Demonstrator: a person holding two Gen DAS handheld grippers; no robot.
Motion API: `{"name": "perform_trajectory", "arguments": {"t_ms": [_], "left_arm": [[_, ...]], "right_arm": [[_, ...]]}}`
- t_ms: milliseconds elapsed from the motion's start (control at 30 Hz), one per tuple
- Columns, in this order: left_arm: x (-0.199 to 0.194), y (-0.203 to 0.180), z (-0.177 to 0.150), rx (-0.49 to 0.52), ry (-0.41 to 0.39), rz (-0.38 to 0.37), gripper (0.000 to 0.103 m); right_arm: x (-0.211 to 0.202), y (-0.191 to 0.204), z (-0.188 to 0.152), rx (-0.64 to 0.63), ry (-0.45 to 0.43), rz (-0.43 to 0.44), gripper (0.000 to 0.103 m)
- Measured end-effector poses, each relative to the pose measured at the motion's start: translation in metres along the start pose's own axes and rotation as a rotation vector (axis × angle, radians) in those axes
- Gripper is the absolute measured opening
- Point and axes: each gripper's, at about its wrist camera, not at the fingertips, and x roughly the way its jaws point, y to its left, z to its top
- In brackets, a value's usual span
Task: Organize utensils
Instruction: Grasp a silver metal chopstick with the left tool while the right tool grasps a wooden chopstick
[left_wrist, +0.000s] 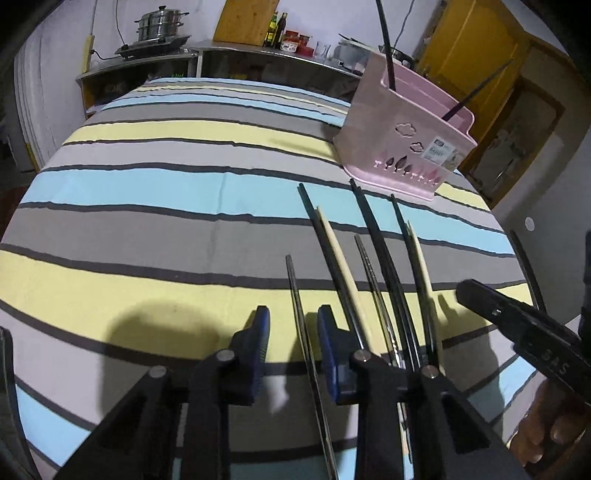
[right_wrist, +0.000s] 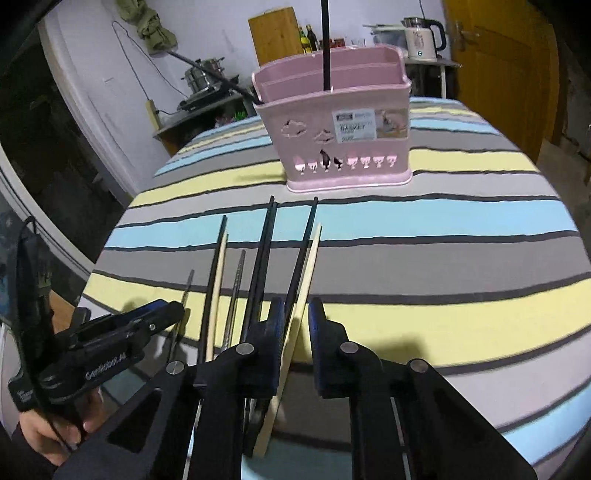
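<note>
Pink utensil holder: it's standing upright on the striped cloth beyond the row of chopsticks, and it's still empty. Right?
Not quite. The pink utensil holder does stand upright on the striped cloth beyond the row of chopsticks, but it is not empty: the right wrist view shows a black chopstick upright inside it and another leaning out at its left end.

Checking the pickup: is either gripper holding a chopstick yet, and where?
Neither yet. Left gripper straddles the metal chopstick, right gripper the wooden chopstick; jaws not pressing.
</note>
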Motion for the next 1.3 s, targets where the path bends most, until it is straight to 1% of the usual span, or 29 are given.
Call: {"name": "perform_trajectory", "arguments": {"t_ms": [100, 200, 333, 500, 600, 767, 967, 1033, 1100, 1200, 1300], "left_arm": [[0.003, -0.002, 0.002, 0.016, -0.005, 0.013, 0.026], [0.005, -0.002, 0.003, 0.027, -0.008, 0.037, 0.019], [0.007, -0.001, 0.003, 0.032, -0.017, 0.046, 0.015], [0.009, 0.000, 0.005, 0.029, -0.020, 0.045, 0.013], [0.009, -0.001, 0.005, 0.036, -0.019, 0.054, 0.013], [0.013, -0.009, 0.009, 0.090, 0.000, 0.096, 0.013], [0.015, -0.013, 0.011, 0.127, 0.016, 0.121, 0.011], [0.015, -0.012, 0.012, 0.126, 0.023, 0.118, 0.008], [0.014, -0.011, 0.015, 0.111, 0.032, 0.095, 0.005], [0.010, -0.010, 0.017, 0.095, 0.029, 0.078, 0.005], [-0.001, -0.012, 0.020, 0.090, 0.006, 0.054, 0.005]], "right_arm": [[0.019, -0.001, 0.005, 0.004, 0.025, -0.006, 0.013], [0.033, -0.003, 0.008, 0.008, 0.044, -0.014, 0.012], [0.040, -0.005, 0.015, 0.012, 0.036, -0.025, 0.010], [0.043, -0.011, 0.017, 0.024, 0.041, -0.024, 0.009], [0.045, -0.008, 0.018, 0.015, 0.050, -0.039, 0.009], [0.056, -0.001, 0.029, -0.005, 0.089, -0.081, 0.009], [0.062, -0.002, 0.036, -0.003, 0.107, -0.082, 0.007], [0.061, -0.003, 0.036, -0.001, 0.106, -0.075, 0.006], [0.057, -0.007, 0.036, 0.018, 0.102, -0.055, 0.005], [0.046, -0.010, 0.035, 0.027, 0.081, -0.037, 0.005], [0.032, -0.013, 0.034, 0.030, 0.059, -0.024, 0.005]]}}
